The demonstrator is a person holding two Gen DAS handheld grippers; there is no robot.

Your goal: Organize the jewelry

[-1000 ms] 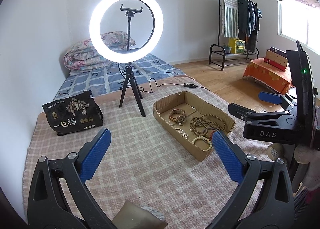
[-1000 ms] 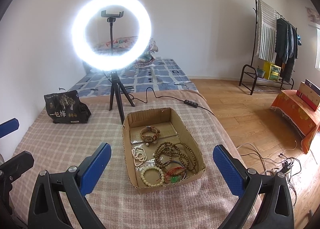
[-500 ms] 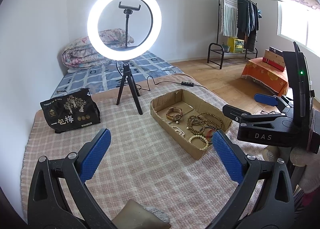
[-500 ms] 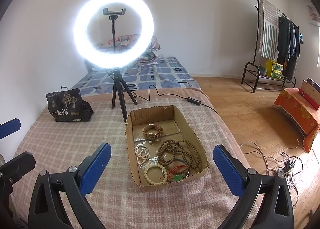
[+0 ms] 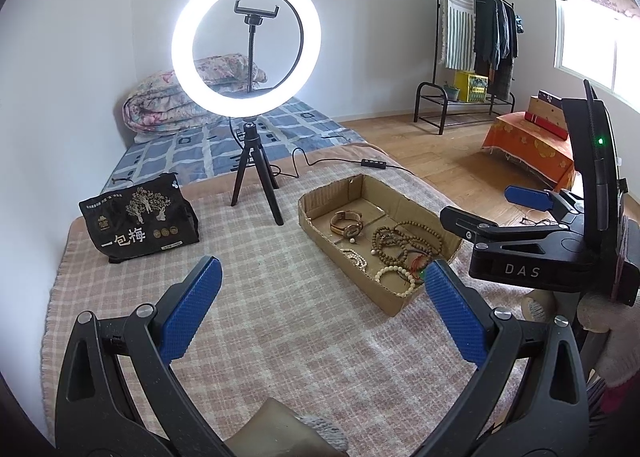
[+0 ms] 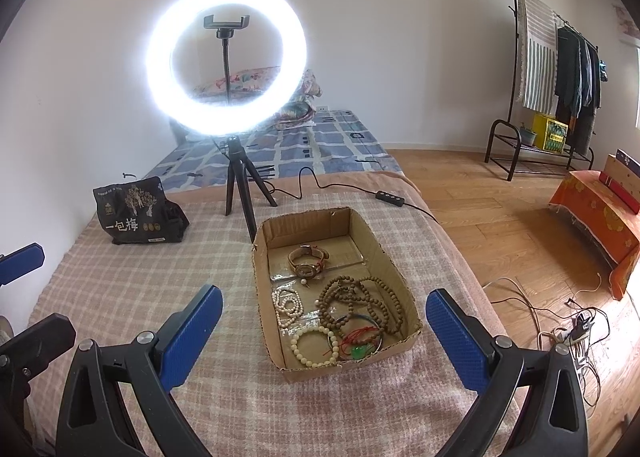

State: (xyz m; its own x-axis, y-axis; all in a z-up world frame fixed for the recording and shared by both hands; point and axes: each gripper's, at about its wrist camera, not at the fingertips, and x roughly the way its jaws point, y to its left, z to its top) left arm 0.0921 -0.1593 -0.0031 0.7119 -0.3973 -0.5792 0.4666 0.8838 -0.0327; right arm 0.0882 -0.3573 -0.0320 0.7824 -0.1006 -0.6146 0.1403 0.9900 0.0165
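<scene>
A shallow cardboard tray (image 6: pixel 400 281) (image 5: pixel 316 225) lies on the checked pink blanket and holds the jewelry. Inside are a brown watch (image 6: pixel 307 260) (image 5: pixel 347 223), a long string of brown wooden beads (image 6: pixel 360 303) (image 5: pixel 404 243), a small white pearl bracelet (image 6: pixel 286 303), a cream bead bracelet (image 6: pixel 314 347) (image 5: pixel 394 281) and a green pendant on red cord (image 6: pixel 358 349). My right gripper (image 6: pixel 324 327) hangs open above the tray's near end, empty. My left gripper (image 5: pixel 322 297) is open over bare blanket left of the tray. The right gripper (image 5: pixel 532 213) also shows at the right in the left wrist view.
A lit ring light on a black tripod (image 6: pixel 226 61) (image 5: pixel 246 45) stands behind the tray, its cable (image 6: pixel 390 197) running off the bed. A black snack bag (image 6: pixel 136 213) (image 5: pixel 138 217) lies far left. The bed edge drops to wooden floor (image 6: pixel 500 237) with loose cables on the right.
Both views have shifted slightly. The tray sits a little farther from the right gripper and a little more to the left in the left wrist view. Both grippers stay open and empty.
</scene>
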